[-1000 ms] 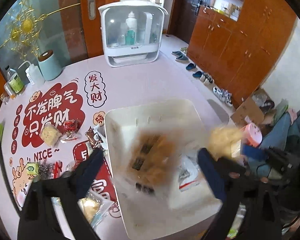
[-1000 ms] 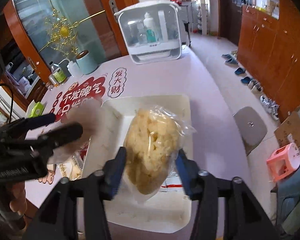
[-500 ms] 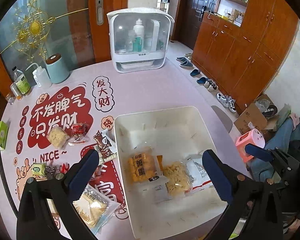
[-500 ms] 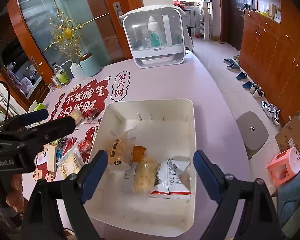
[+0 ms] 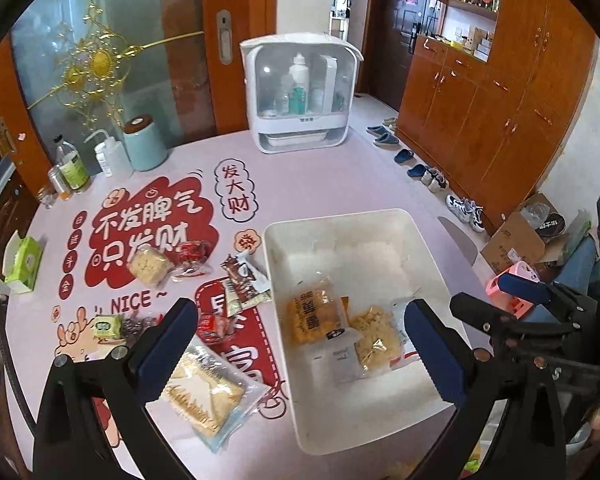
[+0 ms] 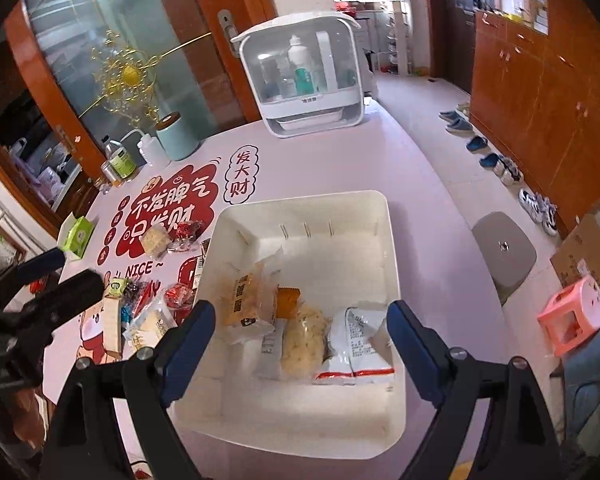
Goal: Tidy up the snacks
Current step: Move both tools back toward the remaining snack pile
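— Where do the snacks stand?

— I see a white bin (image 6: pixel 384 216) on the pink bench (image 6: pixel 420 168). Inside it lie an orange cake packet (image 6: pixel 246 302), a pale crumbly snack bag (image 6: pixel 304 338) touching it, and a white-and-red pouch (image 6: pixel 358 346) to the right. More snacks lie on the bench left of the bin: a sandwich pack (image 5: pixel 204 394), a square rice cracker (image 5: pixel 148 266), a red candy wrapper (image 5: pixel 190 252) and a brown sachet (image 5: pixel 242 280).

— And your tools?

— My right tool (image 6: pixel 300 338) hangs over the bin, its jaws just spread wide and nothing between them. My left tool (image 5: pixel 300 336) is released too, empty, straddling the bin's left wall; one finger sits above the sandwich pack.
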The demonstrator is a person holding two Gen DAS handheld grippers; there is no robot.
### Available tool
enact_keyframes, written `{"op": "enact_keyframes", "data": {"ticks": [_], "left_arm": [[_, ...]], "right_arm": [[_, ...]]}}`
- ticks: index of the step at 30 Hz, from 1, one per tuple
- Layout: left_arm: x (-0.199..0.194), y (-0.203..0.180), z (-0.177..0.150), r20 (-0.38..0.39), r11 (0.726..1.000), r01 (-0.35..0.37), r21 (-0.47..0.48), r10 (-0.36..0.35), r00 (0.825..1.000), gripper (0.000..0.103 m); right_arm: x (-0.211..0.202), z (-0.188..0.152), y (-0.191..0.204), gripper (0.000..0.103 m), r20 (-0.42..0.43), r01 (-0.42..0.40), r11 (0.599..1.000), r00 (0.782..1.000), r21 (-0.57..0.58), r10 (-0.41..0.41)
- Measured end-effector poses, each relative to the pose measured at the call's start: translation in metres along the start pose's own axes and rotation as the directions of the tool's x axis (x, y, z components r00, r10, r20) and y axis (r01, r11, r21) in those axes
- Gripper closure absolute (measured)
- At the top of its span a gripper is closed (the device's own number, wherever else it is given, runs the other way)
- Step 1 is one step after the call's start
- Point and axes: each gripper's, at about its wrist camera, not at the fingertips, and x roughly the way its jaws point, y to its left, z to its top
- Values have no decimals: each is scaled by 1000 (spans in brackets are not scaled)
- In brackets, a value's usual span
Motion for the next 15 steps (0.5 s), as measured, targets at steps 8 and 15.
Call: {"op": "enact_keyframes", "data": {"ticks": [8,15], "left_arm": [[-35,31,-14,68,998,-60,-23,62,996,0],[-72,86,-23,157,982,-156,-103,171,973,0]], "right_arm": [[3,-5,8,11,-43,-34,997,998,65,37],[-5,0,35,11,40,-29,999,999,43,27]]}}
